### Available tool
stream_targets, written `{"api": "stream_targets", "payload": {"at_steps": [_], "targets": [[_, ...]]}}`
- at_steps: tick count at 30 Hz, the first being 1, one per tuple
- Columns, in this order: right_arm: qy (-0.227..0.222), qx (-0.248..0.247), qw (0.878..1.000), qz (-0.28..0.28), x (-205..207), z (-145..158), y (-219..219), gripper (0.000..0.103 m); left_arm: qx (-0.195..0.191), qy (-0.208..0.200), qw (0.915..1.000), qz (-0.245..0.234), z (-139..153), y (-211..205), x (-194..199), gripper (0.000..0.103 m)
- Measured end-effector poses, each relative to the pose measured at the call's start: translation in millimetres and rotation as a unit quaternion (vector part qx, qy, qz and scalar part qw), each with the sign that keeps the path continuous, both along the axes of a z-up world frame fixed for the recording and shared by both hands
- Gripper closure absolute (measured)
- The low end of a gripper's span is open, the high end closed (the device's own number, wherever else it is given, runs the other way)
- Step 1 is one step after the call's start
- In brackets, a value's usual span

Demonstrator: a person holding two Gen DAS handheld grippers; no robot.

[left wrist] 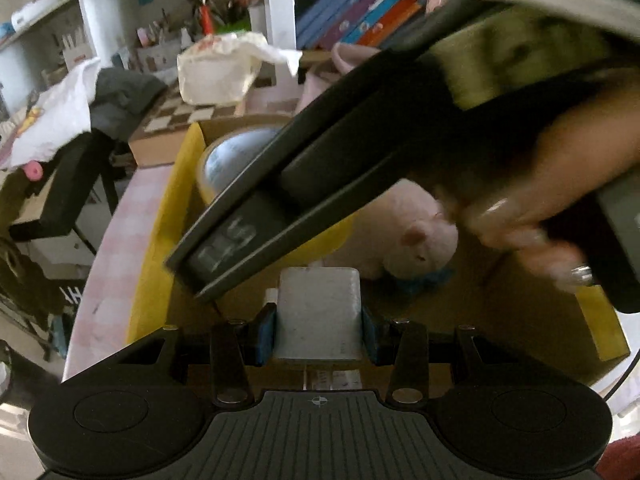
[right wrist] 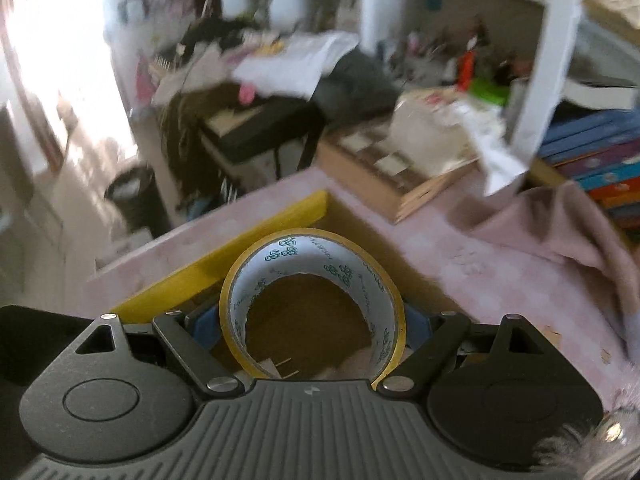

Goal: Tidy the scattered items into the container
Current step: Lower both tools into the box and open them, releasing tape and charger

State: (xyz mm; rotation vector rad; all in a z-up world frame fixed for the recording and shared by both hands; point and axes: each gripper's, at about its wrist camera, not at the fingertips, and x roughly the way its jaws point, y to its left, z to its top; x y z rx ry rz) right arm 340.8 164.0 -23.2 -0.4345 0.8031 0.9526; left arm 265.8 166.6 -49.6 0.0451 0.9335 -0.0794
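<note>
The left gripper [left wrist: 319, 322] pinches a white block-shaped charger [left wrist: 319, 312] between its blue pads [left wrist: 266, 334], holding it low over the cardboard box [left wrist: 440, 320]. Two thin metal prongs, probably the same charger's, show in the right wrist view at 6 o'clock through the tape ring.

The right gripper [right wrist: 312, 326] is clamped on a roll of yellow tape [right wrist: 312, 276], its blue pads [right wrist: 206, 328] pressed to the roll's outer sides at 9 and 3 o'clock. The roll stands on edge with its hole facing the camera; its white inner core carries a repeated green interlocking logo and fine green print too small to read. It hangs inside the box's far corner, just beside the yellow flap [right wrist: 224, 256] at 10 o'clock.

In the left wrist view the right gripper's dark body [left wrist: 280, 184] crosses from 2 o'clock toward centre; pale characters on it are too blurred to read. The person's hand [left wrist: 532, 208] grips it at 3 o'clock, a ring on one finger.

Inside the box, a pink plush toy [left wrist: 416, 236] with a bit of blue below it lies on the brown floor at 2 o'clock from the charger.

Beyond the box, on the pink checked tablecloth [right wrist: 460, 252], sits a wooden chessboard case [right wrist: 392, 168] at 1 o'clock, with a crumpled white bag [right wrist: 440, 128] on it. Farther right is a row of colourful books [right wrist: 600, 164].
</note>
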Motion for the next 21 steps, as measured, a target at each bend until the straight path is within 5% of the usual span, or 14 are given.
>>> {"api": "stream_targets", "payload": {"at_steps": [7, 10, 12, 14, 21], "targets": [[-0.002, -0.029, 1.0, 0.011, 6.5, -20.7, 16.7, 0.017, -0.009, 0.012, 0.9999, 0.005, -5.1, -2.3, 6.8, 0.06], [-0.005, -0.028, 1.0, 0.008, 6.1, -20.1, 16.5, 0.016, -0.003, 0.006, 1.0, 0.007, -2.3, -6.0, 7.8, 0.05], [-0.014, -0.016, 1.0, 0.007, 2.9, -13.5, 11.5, 0.012, 0.003, -0.015, 0.9999, 0.005, 5.8, -9.4, 3.8, 0.026], [-0.027, 0.001, 1.0, 0.001, -1.4, -2.8, 2.1, 0.009, 0.015, -0.043, 0.999, 0.005, 16.2, -14.2, -4.9, 0.02], [-0.069, 0.079, 0.994, -0.035, -22.3, 50.0, -50.6, 0.009, 0.018, -0.105, 0.9942, 0.015, 48.8, -22.4, -39.3, 0.015]]}}
